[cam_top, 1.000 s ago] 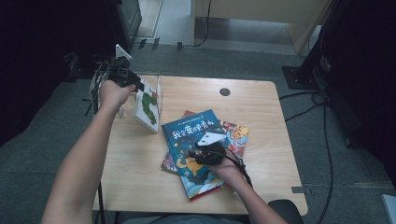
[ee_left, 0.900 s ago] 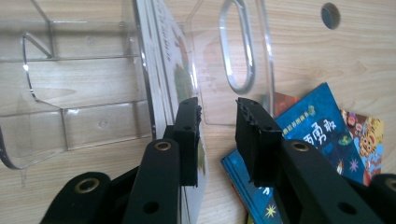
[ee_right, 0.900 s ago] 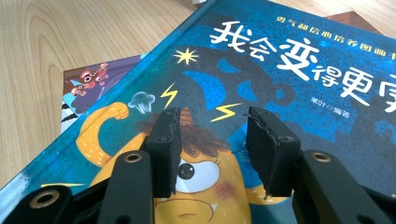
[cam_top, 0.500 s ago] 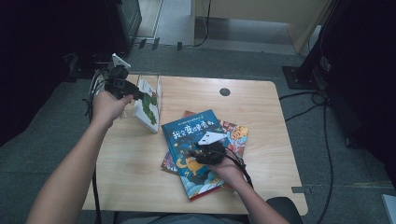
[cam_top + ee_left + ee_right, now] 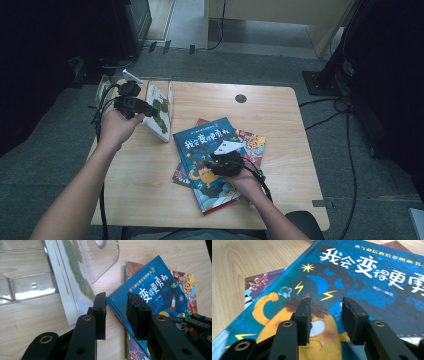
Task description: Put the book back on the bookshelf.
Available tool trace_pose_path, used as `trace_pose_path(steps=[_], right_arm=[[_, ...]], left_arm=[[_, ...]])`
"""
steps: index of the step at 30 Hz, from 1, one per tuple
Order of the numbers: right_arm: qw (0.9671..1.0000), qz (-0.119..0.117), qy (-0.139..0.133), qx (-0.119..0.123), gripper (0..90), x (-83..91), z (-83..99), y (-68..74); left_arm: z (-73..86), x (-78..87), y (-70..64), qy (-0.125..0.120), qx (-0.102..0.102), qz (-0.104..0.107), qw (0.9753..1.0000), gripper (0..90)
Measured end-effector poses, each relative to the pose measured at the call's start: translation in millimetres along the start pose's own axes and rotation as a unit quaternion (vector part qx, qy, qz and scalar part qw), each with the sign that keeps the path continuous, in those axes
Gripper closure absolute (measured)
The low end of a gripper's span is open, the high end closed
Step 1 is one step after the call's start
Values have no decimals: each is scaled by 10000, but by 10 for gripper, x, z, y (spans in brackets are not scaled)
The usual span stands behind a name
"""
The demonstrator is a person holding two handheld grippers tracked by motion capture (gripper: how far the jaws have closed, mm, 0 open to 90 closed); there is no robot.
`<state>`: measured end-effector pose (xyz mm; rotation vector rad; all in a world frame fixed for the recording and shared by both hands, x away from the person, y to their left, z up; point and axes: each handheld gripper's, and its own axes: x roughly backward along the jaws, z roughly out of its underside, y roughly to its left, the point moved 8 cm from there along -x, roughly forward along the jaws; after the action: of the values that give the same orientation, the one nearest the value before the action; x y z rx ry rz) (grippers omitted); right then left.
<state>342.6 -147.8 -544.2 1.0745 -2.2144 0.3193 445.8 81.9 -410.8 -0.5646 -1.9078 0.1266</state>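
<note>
high view shows a clear plastic book stand (image 5: pixel 167 95) at the far left corner of the table (image 5: pixel 280 115), with one white, leaf-printed book (image 5: pixel 159 114) already leaning in it. that much of the job looks done. the left tool (image 5: pixel 131 102) sits just beside that book, its jaws apart and holding nothing, as the left gripper view confirms. near the table's front edge, toward the middle, a blue picture book (image 5: pixel 210 155) lies flat on top of at least one more colourful book (image 5: pixel 252 142); these are not yet stood up. the right tool (image 5: pixel 225 161) rests over the blue book's cover, jaws parted and not clamped on anything in the right gripper view. so i judge roughly one book filed, and the stacked ones left to lift and carry to the stand.
</note>
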Motion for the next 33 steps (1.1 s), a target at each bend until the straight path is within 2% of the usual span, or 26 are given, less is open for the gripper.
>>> trace_pose_path(steps=[4, 11, 18, 23, 28, 33], right_arm=[[10000, 46, -13, 39, 644, 24, 18, -28], [10000, 42, -42, 14, 667, 77, 34, -22], [9999, 84, -118, -86, 729, 176, 42, -37], [9997, 98, -110, -174, 754, 213, 70, -63], [9996, 147, -146, -208, 767, 256, 97, -80], [9993, 209, -176, -272, 774, 330, 140, -99]], left_arm=[[76, -21, -32, -85, -69, 63, 9999, 701], [284, -135, -120, 29, -206, 181, 9996, 699], [449, -191, -195, 16, -408, 322, 9986, 700], [570, -259, -182, 65, -457, 363, 9983, 700], [649, -367, -144, 90, -420, 420, 9982, 702], [732, -465, -199, 131, -523, 538, 9971, 709]])
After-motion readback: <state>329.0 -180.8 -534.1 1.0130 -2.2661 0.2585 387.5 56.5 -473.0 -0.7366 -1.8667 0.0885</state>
